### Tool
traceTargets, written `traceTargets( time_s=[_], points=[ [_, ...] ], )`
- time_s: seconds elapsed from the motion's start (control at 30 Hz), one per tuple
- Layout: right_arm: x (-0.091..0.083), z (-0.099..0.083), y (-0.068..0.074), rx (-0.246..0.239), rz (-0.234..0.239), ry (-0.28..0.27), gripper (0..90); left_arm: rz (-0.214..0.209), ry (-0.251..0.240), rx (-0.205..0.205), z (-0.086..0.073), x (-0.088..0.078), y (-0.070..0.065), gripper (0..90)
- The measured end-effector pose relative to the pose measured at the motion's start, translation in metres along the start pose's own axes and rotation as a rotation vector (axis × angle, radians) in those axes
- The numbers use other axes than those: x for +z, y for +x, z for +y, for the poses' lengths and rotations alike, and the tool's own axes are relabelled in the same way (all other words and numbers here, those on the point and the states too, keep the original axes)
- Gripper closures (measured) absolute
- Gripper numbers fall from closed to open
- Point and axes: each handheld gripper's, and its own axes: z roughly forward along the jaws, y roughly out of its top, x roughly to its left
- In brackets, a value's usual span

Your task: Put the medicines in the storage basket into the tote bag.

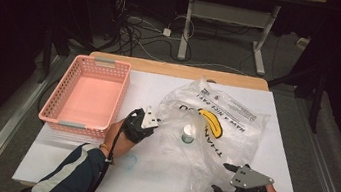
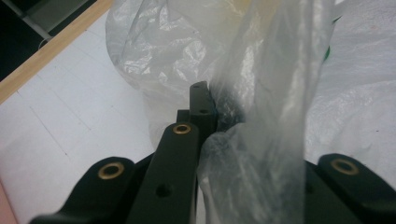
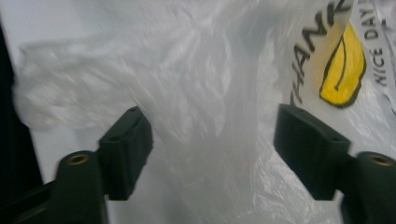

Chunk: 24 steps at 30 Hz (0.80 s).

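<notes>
Clear plastic shopping bag [image 1: 214, 132], printed with a yellow smiley and black lettering, lying crumpled across the middle of the white-covered bench [image 1: 147, 173], from near the far edge to the near edge. The left gripper [image 1: 155, 121] pinches a fold of the film at the bag's left side; in the left gripper view its fingers [image 2: 198, 116] are clenched on the plastic. The right gripper [image 1: 218, 188] sits at the near right corner of the bench, at the bag's near end; in the right gripper view its fingers [image 3: 126, 149] stand released, wide apart, with film lying between them but not pinched.

Step in hand, as judged: one side of the bag is held and the other side awaits a grasp, probably to spread the mouth. The next move calls for closing the right fingers on a single layer of film, then drawing the two grippers apart.

A small round white-capped object [image 1: 188, 133] lies within the bag, seen through the film. A pink slotted basket [image 1: 88, 92], empty, stands at the far left corner of the bench, apart from the bag. The slack, crumpled film is the chief hindrance: several layers may be caught together.
</notes>
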Motion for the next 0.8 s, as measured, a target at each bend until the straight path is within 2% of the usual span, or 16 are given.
traceTargets(
  time_s=[0.1, 0.27, 0.33, 0.4, 0.5, 0.8],
  points=[
    [0.005, -0.003, -0.002, -0.008, -0.006, 0.022, 50.4, 0.001, 0.003, 0.005, 0.0, 0.0, 0.0, 85.9],
    [0.009, -0.003, -0.003, -0.016, 0.01, 0.035, 72.4, 0.001, -0.005, 0.006, 0.0, -0.001, 0.0, 85.9],
    [0.009, -0.002, -0.003, -0.028, 0.007, 0.035, 78.6, -0.002, -0.008, 0.006, 0.0, -0.001, 0.0, 85.9],
    [0.007, 0.0, -0.003, -0.02, -0.005, 0.013, 84.2, 0.001, -0.016, 0.007, 0.0, -0.002, 0.001, 85.9],
    [0.002, 0.002, -0.004, -0.011, -0.034, -0.031, 88.4, 0.007, -0.031, 0.005, 0.001, -0.005, 0.001, 85.9],
    [-0.016, 0.012, -0.007, 0.012, -0.087, -0.161, 89.8, 0.035, -0.081, 0.0, 0.004, -0.025, 0.007, 85.9]
  ],
)
